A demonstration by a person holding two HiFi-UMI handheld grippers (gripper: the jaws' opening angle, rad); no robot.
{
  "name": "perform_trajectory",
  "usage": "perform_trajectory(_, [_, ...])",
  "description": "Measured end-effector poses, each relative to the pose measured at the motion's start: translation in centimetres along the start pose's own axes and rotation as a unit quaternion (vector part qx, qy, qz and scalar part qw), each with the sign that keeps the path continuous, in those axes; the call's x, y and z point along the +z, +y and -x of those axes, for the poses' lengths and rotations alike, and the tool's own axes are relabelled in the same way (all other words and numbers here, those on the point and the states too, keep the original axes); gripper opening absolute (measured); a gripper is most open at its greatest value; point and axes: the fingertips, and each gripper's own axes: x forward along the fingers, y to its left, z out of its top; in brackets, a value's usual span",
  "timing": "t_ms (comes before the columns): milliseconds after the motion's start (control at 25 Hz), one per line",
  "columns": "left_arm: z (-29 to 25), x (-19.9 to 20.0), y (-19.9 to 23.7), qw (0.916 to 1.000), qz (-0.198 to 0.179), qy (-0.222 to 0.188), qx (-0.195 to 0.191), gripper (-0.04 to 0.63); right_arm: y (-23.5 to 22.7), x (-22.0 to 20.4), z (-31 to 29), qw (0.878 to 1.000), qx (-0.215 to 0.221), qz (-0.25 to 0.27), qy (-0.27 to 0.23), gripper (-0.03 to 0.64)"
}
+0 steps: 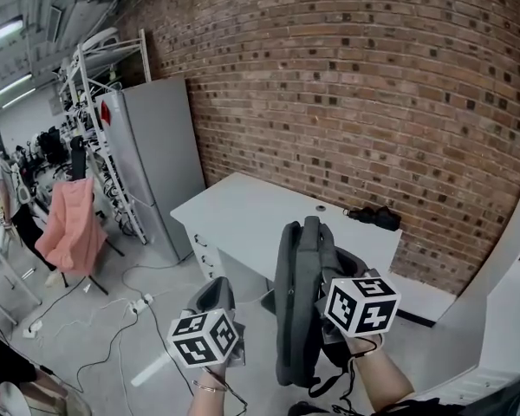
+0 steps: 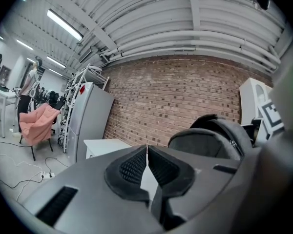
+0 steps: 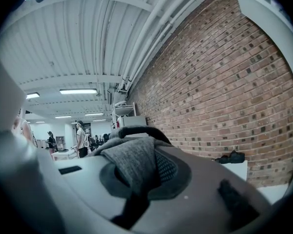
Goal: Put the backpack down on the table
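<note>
A grey backpack [image 1: 299,306] hangs upright in the air in front of the white table [image 1: 243,219]. My right gripper [image 1: 323,250] is shut on grey fabric at the backpack's top, next to its carry handle. In the right gripper view that fabric [image 3: 136,164] fills the space between the pads and the handle arches just beyond. My left gripper [image 1: 217,286] is to the left of the backpack and a little lower, shut with nothing in it. Its pads [image 2: 136,168] meet in the left gripper view, with the backpack [image 2: 219,135] to their right.
A small dark object [image 1: 374,217] lies at the table's far right corner by the brick wall. A white drawer unit [image 1: 204,258] sits under the table's left end. A tall grey cabinet [image 1: 152,154], a pink cloth on a stand [image 1: 69,224] and floor cables [image 1: 113,319] are to the left.
</note>
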Motion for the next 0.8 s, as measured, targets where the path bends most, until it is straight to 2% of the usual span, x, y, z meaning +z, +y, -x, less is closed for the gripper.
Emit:
perform_trajectory(400, [-2.7, 0.6, 2.7, 1.0000, 0.001, -0.001, 0.008, 0.020, 0.1, 0.1, -4.5, 1.000, 0.003, 0.007, 0.010, 0.040])
perform_trajectory(800, [-9.1, 2.4, 5.1, 0.9999, -0.002, -0.009, 0.005, 0.020, -1.5, 1.5, -11.5, 1.000, 0.005, 0.014, 0.007, 0.040])
